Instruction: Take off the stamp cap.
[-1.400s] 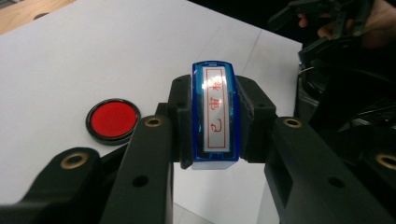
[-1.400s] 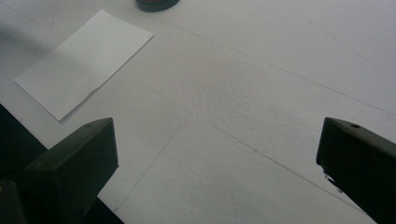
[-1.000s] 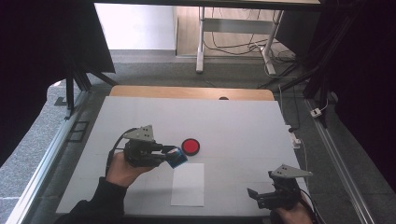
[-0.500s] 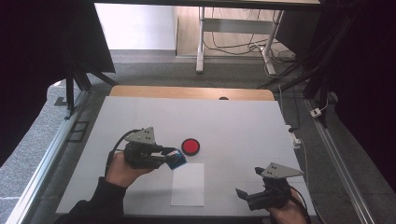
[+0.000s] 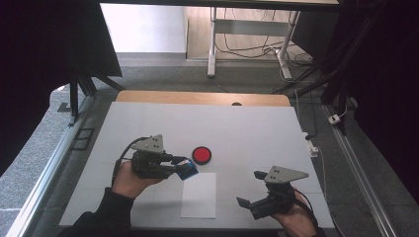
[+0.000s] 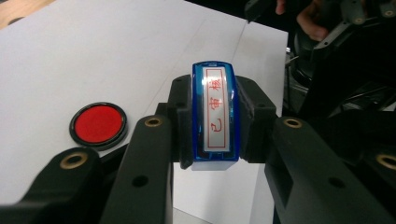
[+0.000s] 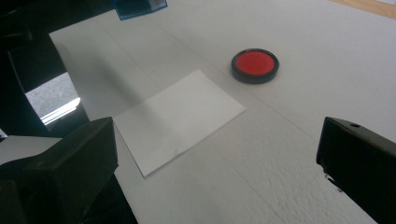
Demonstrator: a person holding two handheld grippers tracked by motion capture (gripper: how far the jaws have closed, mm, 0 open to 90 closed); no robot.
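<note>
My left gripper [image 5: 181, 167] is shut on a blue stamp [image 5: 188, 169] and holds it just above the table, over the top left corner of a white sheet of paper [image 5: 199, 195]. In the left gripper view the stamp [image 6: 215, 116] shows a white label with red characters, clamped between both jaws. A round red ink pad [image 5: 201, 154] in a black rim lies just beyond the stamp. Near the front right of the table my right gripper [image 5: 251, 188] stands open with nothing between its jaws, pointing toward the paper [image 7: 180, 119] and ink pad [image 7: 255, 65].
The white tabletop [image 5: 247, 128] ends in a wooden strip [image 5: 197, 98] at the far edge. Beyond it stand white desk legs [image 5: 213, 44] and cables on the floor. Dark frame posts flank both sides of the table.
My right gripper has moved left along the table's front edge, toward the paper. The left gripper and the stamp have stayed in place.
</note>
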